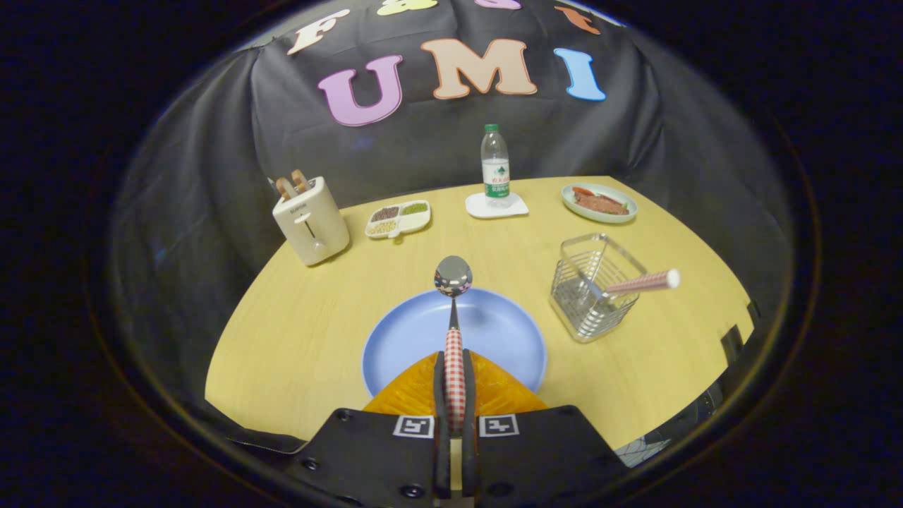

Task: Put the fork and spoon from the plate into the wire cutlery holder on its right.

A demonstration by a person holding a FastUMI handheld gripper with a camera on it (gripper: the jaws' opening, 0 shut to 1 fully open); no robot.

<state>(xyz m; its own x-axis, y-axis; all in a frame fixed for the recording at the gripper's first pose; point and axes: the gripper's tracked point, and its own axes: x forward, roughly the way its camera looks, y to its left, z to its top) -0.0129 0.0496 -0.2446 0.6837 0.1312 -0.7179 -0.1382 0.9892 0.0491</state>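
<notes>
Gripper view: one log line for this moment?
gripper: shut on spoon | spoon: held above plate | fork: in holder | next: likely spoon to holder

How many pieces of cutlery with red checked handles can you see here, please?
2. The spoon is clamped by its handle between the shut jaws of the gripper, above the blue plate. The fork already stands in the wire cutlery holder.
</notes>
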